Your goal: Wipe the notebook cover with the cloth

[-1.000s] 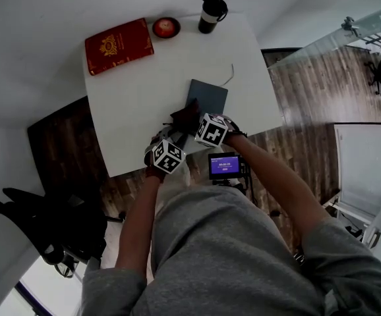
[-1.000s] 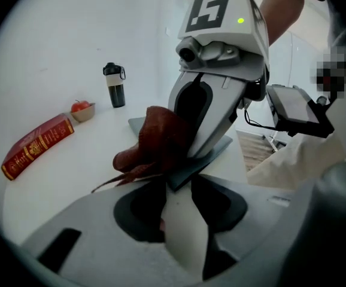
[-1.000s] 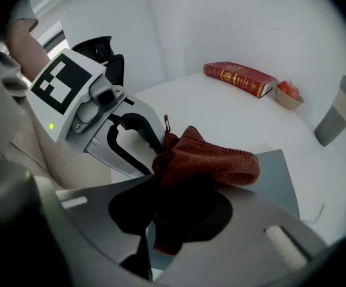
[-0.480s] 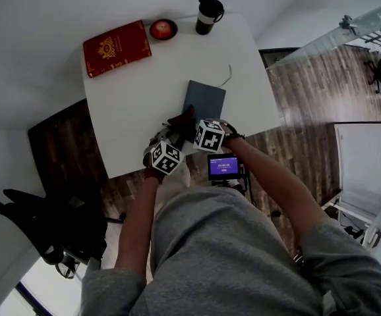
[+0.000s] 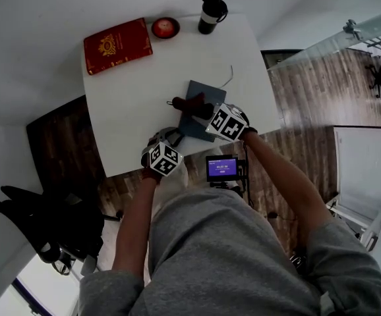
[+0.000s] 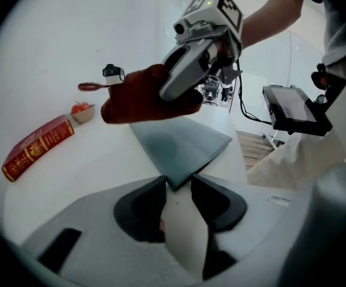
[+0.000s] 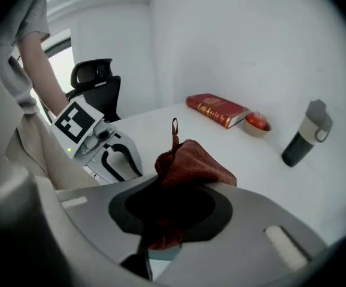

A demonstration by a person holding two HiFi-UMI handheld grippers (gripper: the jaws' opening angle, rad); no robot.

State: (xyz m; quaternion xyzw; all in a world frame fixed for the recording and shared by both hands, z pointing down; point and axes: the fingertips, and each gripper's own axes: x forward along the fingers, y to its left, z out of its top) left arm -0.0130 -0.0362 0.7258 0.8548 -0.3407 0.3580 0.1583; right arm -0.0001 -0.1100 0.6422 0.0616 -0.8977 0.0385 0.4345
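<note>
My right hand-held gripper (image 7: 164, 211) is clamped on the dark red cloth (image 7: 192, 165), which hangs clear above the grey notebook (image 6: 182, 143) lying near the bench's (image 5: 128, 94) front edge. My left hand-held gripper (image 6: 178, 190) stands with its jaws apart, the notebook's near corner just at their tips.

No word or number can be read anywhere; the red book (image 5: 118, 45) bears a gold emblem on its cover and gold print along its spine, all too small to make out. The small screen (image 5: 222, 168) shows pale figures on a purple ground, too blurred to read; the marker cube (image 5: 163, 159) on the left gripper (image 6: 182, 190) and the one on the right gripper (image 7: 170, 211) carry black-and-white square patterns.
</note>
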